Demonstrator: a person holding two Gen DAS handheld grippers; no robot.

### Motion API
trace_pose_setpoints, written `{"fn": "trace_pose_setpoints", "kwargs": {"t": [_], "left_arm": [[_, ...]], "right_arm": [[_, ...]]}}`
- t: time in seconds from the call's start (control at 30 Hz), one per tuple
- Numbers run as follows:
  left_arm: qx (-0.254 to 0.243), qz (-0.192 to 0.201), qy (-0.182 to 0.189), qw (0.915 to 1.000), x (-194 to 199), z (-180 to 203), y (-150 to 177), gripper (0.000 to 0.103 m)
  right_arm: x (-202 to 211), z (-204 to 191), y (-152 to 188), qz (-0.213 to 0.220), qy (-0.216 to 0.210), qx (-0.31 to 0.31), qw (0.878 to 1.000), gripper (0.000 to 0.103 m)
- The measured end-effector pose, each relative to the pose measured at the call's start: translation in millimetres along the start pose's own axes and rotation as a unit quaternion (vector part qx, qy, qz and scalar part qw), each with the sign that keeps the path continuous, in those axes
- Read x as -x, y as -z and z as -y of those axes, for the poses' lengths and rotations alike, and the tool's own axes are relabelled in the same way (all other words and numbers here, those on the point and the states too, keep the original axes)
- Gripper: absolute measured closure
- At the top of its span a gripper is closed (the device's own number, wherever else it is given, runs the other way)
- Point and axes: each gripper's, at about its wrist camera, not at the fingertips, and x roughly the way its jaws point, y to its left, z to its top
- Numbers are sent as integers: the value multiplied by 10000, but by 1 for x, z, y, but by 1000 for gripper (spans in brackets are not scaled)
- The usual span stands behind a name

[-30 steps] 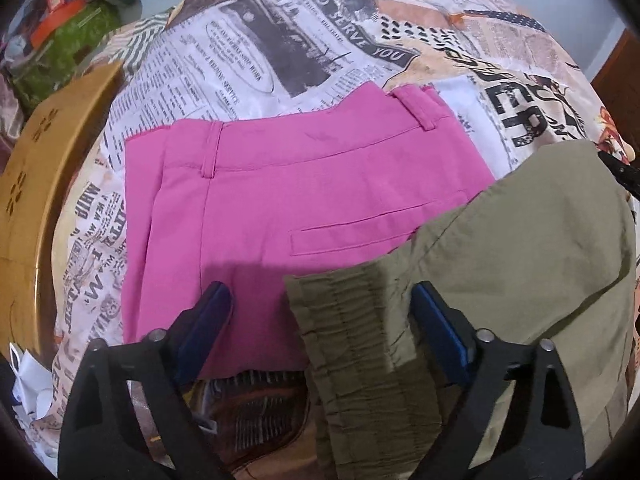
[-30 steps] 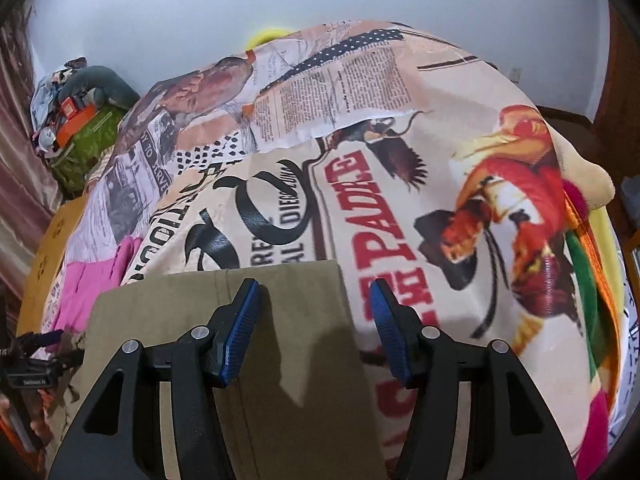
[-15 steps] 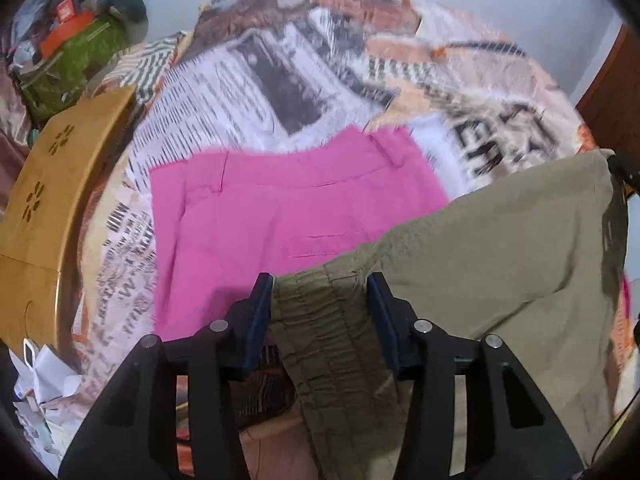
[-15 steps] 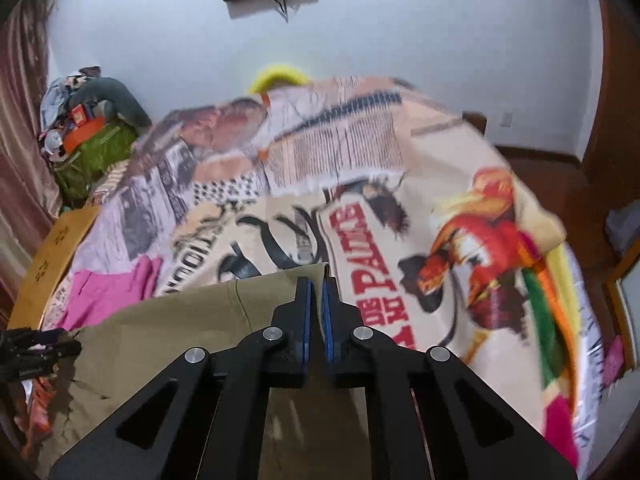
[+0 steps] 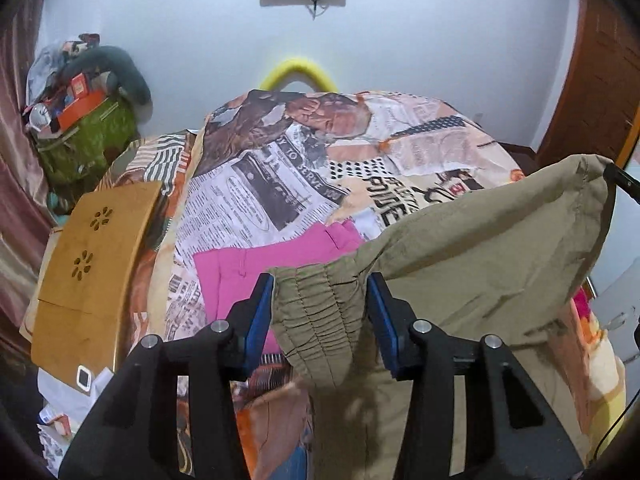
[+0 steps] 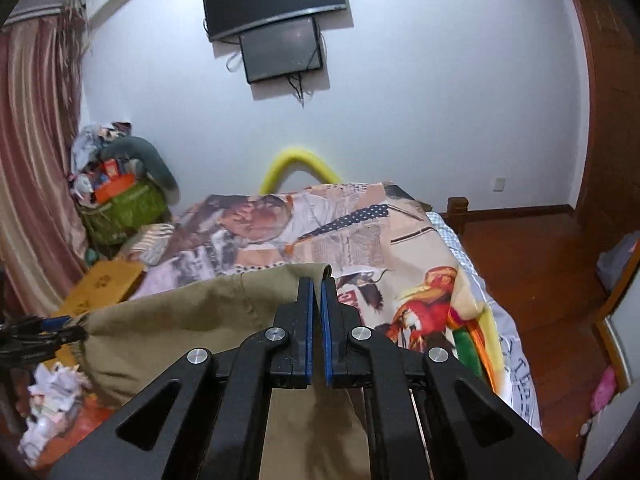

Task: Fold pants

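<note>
right gripper (image 6: 316,292): blue pads closed down to a thin slit, pinching the top corner edge of the olive pants (image 6: 192,320). fabric hangs below the jaws and stretches out to their left, taut, off the bed. far left of the jaws, the left gripper (image 6: 60,330) holds the opposite end of the same edge; its jaw state is not readable here. ahead of and below the jaws: bed with printed bedspread (image 6: 360,240). beyond the jaws, a yellow curved tube (image 6: 296,160) at the head of the bed. above the jaws, two dark screens (image 6: 276,12) on the white wall. wooden floor (image 6: 540,280) to the right of the jaws.
</note>
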Motion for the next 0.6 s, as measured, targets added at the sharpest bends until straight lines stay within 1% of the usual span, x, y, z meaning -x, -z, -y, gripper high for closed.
{"fn": "trace_pose_setpoints", "kwargs": {"t": [0.1,0.33,0.37,0.4,0.47,0.6], "left_arm": [[-73,-32,26,10000,15,4,18,56],[-117,-132,102,9998,41,4,62,56],[-121,-131,80,9998,44,4,67,62],[-126,-163,92,9997,46,3,71,62],[-105,-245,195,9995,51,0,84,62],[-240,-405,208,9987,56,1,112,62]], "right_arm": [[23,-7,17,-77,-52,73,9999,101],[68,-11,55,-242,-195,-97,9995,101],[74,-11,61,-253,-230,-142,9993,101],[79,-11,66,-276,-248,-171,9992,101],[92,-12,80,-334,-295,-243,9987,101],[118,-16,117,-526,-356,-413,9971,101]]}}
